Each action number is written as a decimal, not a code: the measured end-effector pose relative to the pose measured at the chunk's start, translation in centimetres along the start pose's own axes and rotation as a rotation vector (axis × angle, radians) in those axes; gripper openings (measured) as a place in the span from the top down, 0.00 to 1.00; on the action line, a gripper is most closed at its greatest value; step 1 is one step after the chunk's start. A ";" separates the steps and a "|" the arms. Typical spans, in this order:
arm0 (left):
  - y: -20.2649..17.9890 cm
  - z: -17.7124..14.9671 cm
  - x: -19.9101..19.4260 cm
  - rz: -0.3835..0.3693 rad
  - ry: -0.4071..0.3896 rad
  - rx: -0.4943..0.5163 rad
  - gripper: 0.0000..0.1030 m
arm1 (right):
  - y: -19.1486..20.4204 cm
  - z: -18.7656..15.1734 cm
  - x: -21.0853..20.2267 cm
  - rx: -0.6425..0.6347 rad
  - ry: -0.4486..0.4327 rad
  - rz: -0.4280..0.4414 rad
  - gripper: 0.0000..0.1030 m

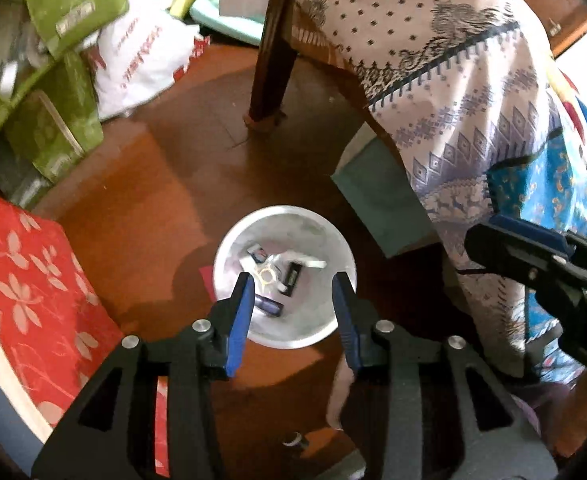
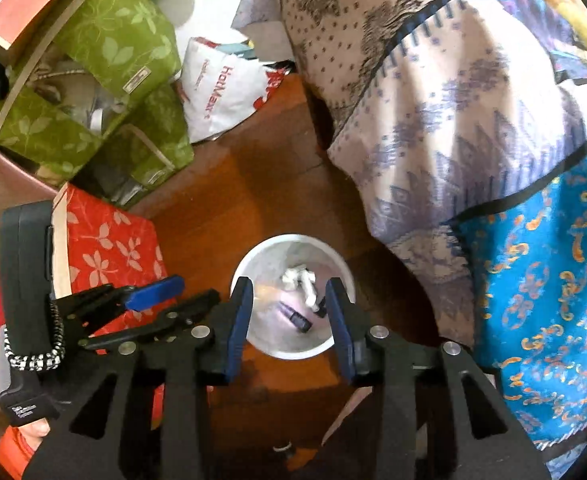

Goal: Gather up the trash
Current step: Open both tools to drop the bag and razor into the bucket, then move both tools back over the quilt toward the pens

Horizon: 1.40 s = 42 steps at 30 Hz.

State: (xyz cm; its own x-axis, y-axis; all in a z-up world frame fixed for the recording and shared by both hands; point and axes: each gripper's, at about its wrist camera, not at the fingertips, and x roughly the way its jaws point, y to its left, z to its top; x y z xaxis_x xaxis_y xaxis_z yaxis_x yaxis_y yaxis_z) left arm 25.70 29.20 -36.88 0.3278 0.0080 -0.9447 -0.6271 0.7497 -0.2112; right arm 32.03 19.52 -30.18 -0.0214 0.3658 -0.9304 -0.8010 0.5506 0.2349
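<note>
Both tongs, left (image 1: 291, 300) and right (image 2: 289, 304), hang side by side, parted and empty, directly above the white round bin (image 1: 229, 248) on the wooden floor (image 1: 165, 168), apparently placed so that released scraps fall inside. Collected trash (image 1: 281, 276) lies at its bottom: crumpled white paper and small dark wrappers. Patterned cloth (image 1: 453, 100) drapes soft beside it.
</note>
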 end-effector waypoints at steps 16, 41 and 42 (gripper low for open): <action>-5.8 -2.0 -11.0 0.083 -0.209 0.164 0.62 | -1.7 -3.1 -10.2 -0.022 -0.188 -0.054 0.67; -28.5 -3.4 -19.8 -0.101 -0.413 0.488 0.61 | -15.5 -12.6 -28.8 0.233 -0.554 -0.261 0.67; -29.8 -3.3 -19.5 -0.115 -0.412 0.504 0.61 | -16.4 -13.0 -29.1 0.253 -0.557 -0.272 0.67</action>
State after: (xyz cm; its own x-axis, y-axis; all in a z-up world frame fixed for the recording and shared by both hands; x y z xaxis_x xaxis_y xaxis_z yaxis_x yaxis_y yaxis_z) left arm 35.66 4.51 -13.00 0.6795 0.0871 -0.7285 -0.1970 0.9781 -0.0668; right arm 37.98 -9.89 -10.60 0.5281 0.4848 -0.6973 -0.5680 0.8120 0.1344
